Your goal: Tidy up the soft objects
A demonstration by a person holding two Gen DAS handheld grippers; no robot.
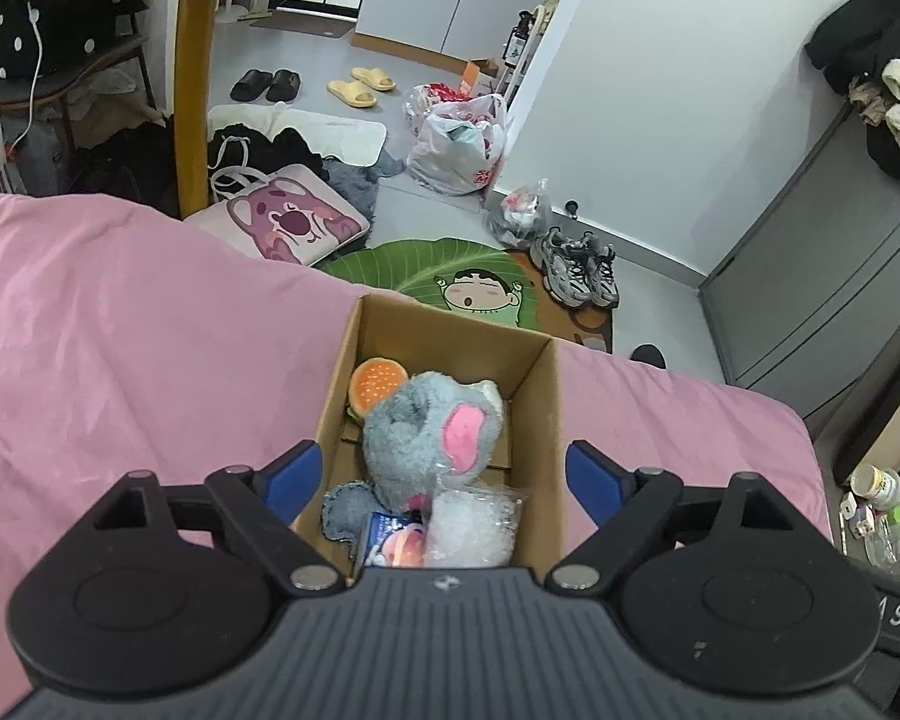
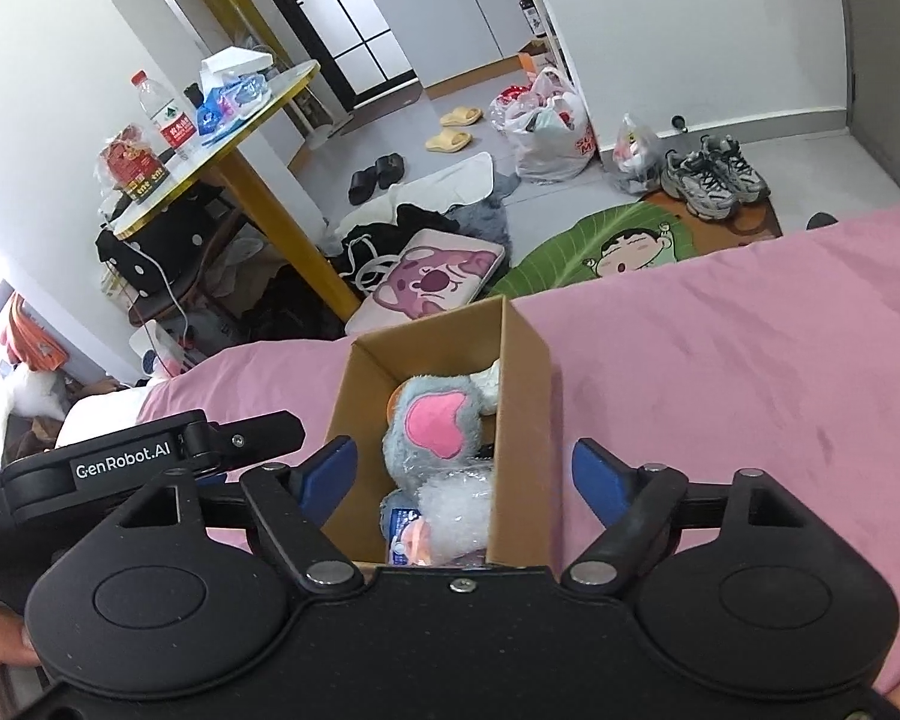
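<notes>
We hold both tools over an open brown cardboard box (image 1: 534, 396) that stands on the pink bedsheet (image 1: 120, 330), near the bed's foot edge. Our left hand-held gripper (image 1: 444, 468) has its blue-padded fingers spread wide, one on each side of the box, and nothing between them. Our right hand-held gripper (image 2: 465, 468) is spread just as wide, straddling the box from its own angle, and it too carries nothing.

Inside the box lies a fluffy grey plush toy with a pink ear patch (image 1: 432, 426), filling most of the middle. Behind it, against the left wall, sits a small orange-and-tan burger-shaped plush (image 1: 375, 387). Toward the near end we see a clear crinkly plastic bag of white fluffy stuff (image 1: 474, 525) and, touching it, a small blue-and-pink printed packet (image 1: 393, 540); what is in that packet we cannot tell. A flat grey limb or tail of the plush (image 1: 345, 510) rests by the left wall.

We judge the task far along, perhaps finished: the soft things in view are gathered in the box, and the sheet around it shows no loose plush in either wrist view. What may be left is only to pull our tools back, or to fetch anything lying outside these views. The clothes and bags on the floor beyond the bed seem no part of it.
</notes>
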